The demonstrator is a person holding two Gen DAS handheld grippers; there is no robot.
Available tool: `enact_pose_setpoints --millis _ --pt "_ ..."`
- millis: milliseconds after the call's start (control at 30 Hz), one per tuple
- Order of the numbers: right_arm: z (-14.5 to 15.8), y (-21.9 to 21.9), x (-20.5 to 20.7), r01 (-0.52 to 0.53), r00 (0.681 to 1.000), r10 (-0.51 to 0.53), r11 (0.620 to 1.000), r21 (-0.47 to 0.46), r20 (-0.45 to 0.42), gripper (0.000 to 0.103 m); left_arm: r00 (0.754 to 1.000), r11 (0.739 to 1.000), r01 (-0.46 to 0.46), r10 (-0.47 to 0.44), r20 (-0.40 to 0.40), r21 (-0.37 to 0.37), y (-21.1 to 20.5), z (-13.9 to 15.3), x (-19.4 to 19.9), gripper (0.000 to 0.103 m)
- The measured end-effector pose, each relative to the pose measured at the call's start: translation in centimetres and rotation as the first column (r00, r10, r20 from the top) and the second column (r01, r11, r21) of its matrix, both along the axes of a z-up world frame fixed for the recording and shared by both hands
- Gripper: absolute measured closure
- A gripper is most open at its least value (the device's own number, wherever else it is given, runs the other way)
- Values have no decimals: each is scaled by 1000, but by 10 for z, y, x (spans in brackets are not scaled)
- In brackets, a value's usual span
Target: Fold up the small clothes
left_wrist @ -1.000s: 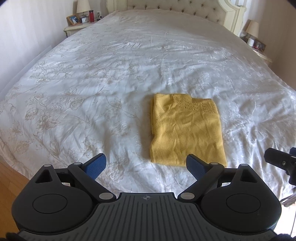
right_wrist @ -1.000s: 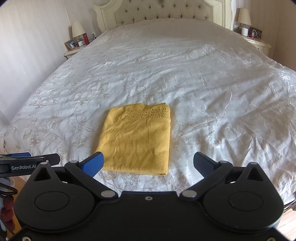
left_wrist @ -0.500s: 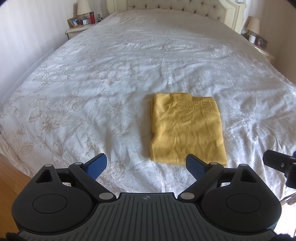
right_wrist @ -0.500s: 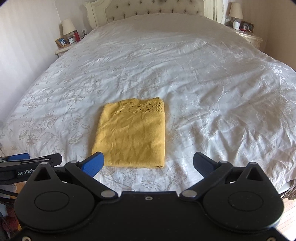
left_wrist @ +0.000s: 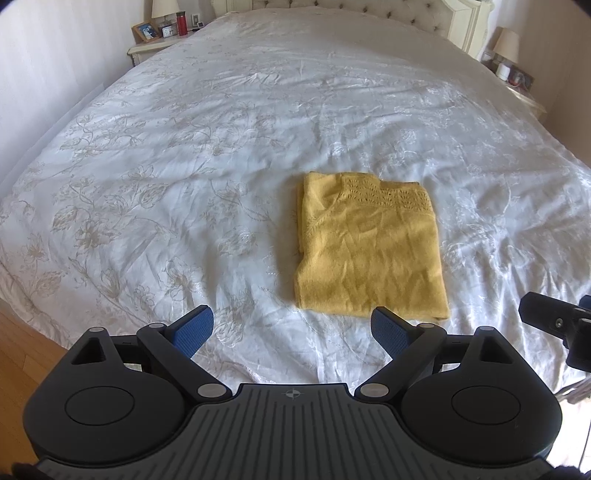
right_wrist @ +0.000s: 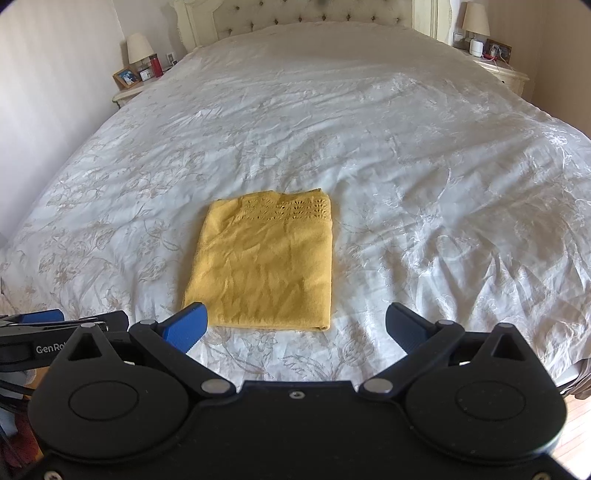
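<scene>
The yellow knit top [left_wrist: 369,254] lies folded on the white bedspread [left_wrist: 184,166]. Both grippers, left gripper [left_wrist: 293,328] and right gripper [right_wrist: 295,325], hover empty, fingers spread wide. Folding looks finished; perhaps one final halving, pinching the near hem.

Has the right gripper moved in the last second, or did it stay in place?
Yes. The right gripper has pulled back: in its view the headboard now sits higher and smaller, and the yellow garment lies farther ahead of the open fingers.

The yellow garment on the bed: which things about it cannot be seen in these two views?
- Yellow garment: its underside and inner layers, hidden by its top layer in both views.
- Its type: sleeves or legs are folded away.
- Its near edge: partly covered by the right gripper's blue finger, right wrist view.
</scene>
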State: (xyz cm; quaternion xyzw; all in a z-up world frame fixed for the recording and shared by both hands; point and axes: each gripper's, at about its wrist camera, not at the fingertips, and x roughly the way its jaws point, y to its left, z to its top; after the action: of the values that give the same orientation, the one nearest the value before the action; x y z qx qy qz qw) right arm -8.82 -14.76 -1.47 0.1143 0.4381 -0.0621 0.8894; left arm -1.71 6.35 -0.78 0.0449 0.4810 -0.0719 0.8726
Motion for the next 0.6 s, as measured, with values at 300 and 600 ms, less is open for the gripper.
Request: enact_pose_setpoints --millis 300,600 --pt "-3 0 -3 12 1000 -13 1000 -8 -29 1 1000 1000 12 -12 1 9 -3 -1 -3 10" --pt "-2 -2 -7 21 999 -22 1000 -22 -34 1 999 999 32 -32 15 31 -5 2 -6 10"
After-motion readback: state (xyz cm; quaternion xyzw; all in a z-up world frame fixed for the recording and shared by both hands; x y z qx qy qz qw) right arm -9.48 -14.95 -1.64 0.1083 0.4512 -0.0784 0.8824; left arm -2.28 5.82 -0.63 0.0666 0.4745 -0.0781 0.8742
